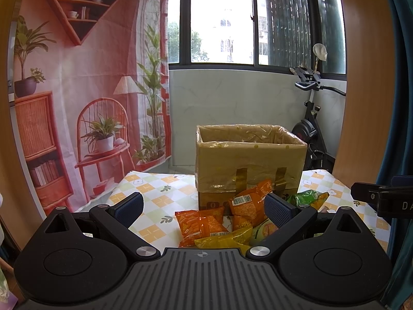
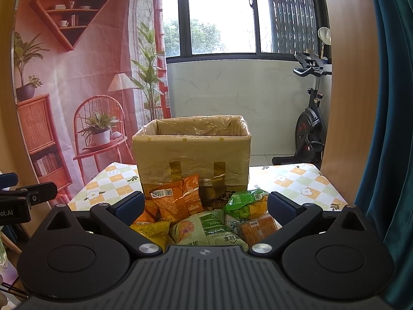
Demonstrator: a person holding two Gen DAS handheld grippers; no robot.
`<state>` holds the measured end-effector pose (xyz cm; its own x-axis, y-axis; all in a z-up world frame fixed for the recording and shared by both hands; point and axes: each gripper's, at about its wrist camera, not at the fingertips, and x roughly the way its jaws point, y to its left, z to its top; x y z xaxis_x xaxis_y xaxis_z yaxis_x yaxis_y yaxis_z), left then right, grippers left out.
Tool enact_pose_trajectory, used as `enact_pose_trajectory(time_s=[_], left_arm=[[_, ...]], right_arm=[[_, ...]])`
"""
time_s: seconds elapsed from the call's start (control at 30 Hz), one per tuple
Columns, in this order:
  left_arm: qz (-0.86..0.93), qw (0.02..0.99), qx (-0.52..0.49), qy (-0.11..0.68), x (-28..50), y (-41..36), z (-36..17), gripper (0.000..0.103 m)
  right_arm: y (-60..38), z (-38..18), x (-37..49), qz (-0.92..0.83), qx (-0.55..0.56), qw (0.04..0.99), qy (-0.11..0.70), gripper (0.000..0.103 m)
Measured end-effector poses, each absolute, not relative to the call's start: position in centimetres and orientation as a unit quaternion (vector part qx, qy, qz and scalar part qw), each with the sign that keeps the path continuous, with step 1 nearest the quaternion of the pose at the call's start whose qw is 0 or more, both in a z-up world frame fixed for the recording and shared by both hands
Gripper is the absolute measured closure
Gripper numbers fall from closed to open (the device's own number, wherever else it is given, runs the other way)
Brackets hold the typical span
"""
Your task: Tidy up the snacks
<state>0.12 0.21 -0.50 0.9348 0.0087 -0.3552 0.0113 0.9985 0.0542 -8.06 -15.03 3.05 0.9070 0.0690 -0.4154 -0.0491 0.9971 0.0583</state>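
Checkered tablecloth point(image 2: 296, 180) by window point(image 2: 219, 13); snack packets point(image 2: 206, 222) before box point(image 2: 191, 152); both grippers released, left gripper point(image 1: 204, 206), right gripper point(image 2: 205, 205)

Glossy crinkled plastic snack bags point(image 2: 178, 201) lie before a matt cardboard box point(image 2: 191, 155) lined with shiny film. A smooth printed cloth covers the counter point(image 2: 296, 180).

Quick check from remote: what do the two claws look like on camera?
Both match. The left claw and right claw have matte black bodies, ribbed grey centre plates, round black side housings, silver pivot screws and blue textured pads. No cables or sleeves show.
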Motion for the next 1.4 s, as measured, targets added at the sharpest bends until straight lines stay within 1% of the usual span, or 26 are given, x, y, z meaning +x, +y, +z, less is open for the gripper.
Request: enact_pose_trajectory(time_s=[0.37, 0.53, 0.67, 0.8, 1.03, 1.4], left_arm=[[0.003, 0.983, 0.028, 0.181, 0.1, 0.1, -0.6, 0.002], [-0.015, 0.983, 0.017, 0.184, 1.6, 0.7, 0.2, 0.002], [0.007, 0.984, 0.044, 0.171, 4.0, 1.1, 1.3, 0.002], [0.017, 0.986, 0.038, 0.164, 6.6, 2.3, 2.3, 0.002], [0.029, 0.986, 0.044, 0.156, 9.7, 2.6, 2.7, 0.002], [0.000, 0.988, 0.035, 0.148, 13.7, 2.7, 2.6, 0.002]], right_arm=[[-15.0, 3.1, -8.1, 0.029, 0.022, 0.976, 0.214, 0.000], [-15.3, 3.2, -7.6, 0.036, 0.011, 0.977, 0.209, 0.000], [-16.6, 4.5, -5.7, 0.039, 0.004, 0.983, 0.180, 0.000], [-17.9, 5.5, -3.7, 0.032, 0.003, 0.987, 0.155, 0.000], [-19.6, 5.2, -0.1, 0.031, 0.010, 0.987, 0.157, 0.000], [-18.9, 5.6, 5.5, 0.040, 0.012, 0.989, 0.145, 0.001]])
